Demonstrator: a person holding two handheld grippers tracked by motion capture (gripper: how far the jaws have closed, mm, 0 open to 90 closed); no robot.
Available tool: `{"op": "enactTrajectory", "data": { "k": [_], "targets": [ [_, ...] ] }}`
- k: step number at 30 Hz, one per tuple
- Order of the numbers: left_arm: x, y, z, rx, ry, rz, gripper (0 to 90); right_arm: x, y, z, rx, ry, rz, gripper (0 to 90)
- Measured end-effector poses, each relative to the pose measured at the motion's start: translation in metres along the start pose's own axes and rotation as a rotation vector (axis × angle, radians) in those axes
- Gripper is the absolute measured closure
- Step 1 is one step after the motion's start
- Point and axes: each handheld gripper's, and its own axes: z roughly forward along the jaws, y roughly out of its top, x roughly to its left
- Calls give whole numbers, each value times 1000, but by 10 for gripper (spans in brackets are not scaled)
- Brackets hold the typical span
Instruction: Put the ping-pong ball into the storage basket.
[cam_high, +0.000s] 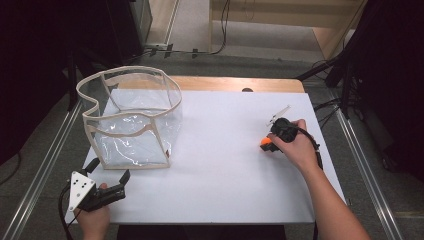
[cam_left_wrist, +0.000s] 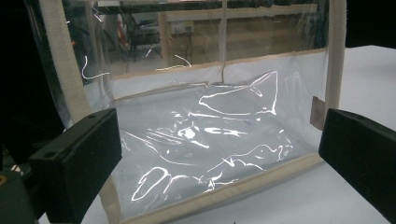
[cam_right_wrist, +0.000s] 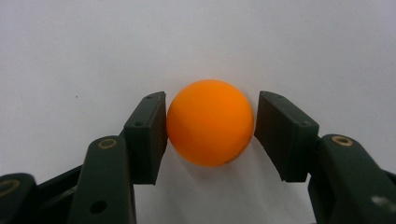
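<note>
White tabletop (cam_high: 225, 165) carrying, at its left rear, a clear plastic bag (cam_high: 131, 120) with cream fabric trim, standing upright with its mouth open. At the near left corner, the left hand-held gripper (cam_high: 107, 170) rests just before the bag's front wall, its jaws spread wide and released, nothing between them; its own view looks straight through the clear wall. At the right, well apart from the bag, the right hand-held gripper (cam_high: 267, 142) points down at a small orange ball (cam_right_wrist: 210, 122) lying on the tabletop. The ball sits between the two black jaws, both pads at or against its sides: the ball is judged grasped, or within a hair of it. Step in hand: securing the ball. The next move likely calls for a firm, centred hold, a lift, and a carry leftward over the bag's open mouth.
</note>
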Motion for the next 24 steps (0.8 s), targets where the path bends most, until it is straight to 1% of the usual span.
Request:
{"op": "enactTrajectory", "data": {
  "k": [6, 8, 14, 17, 20, 21, 24],
  "targets": [
    [0, 0, 0, 1, 1, -1, 0, 0, 1, 2, 11, -1, -5, 449],
    [0, 0, 0, 0, 1, -3, 0, 0, 2, 2, 15, -2, -5, 476],
    [0, 0, 0, 1, 2, -3, 0, 0, 3, 2, 22, 11, -5, 478],
    [0, 0, 0, 0, 2, -4, 0, 1, 3, 1, 25, 13, -12, 478],
    [0, 0, 0, 0, 1, -3, 0, 2, 5, 0, 20, 24, -1, 478],
    [0, 0, 0, 1, 1, -3, 0, 2, 6, -1, 22, 26, -18, 478],
    [0, 0, 0, 0, 1, -3, 0, 3, 7, -2, 22, 31, -21, 478]
  ]
}}
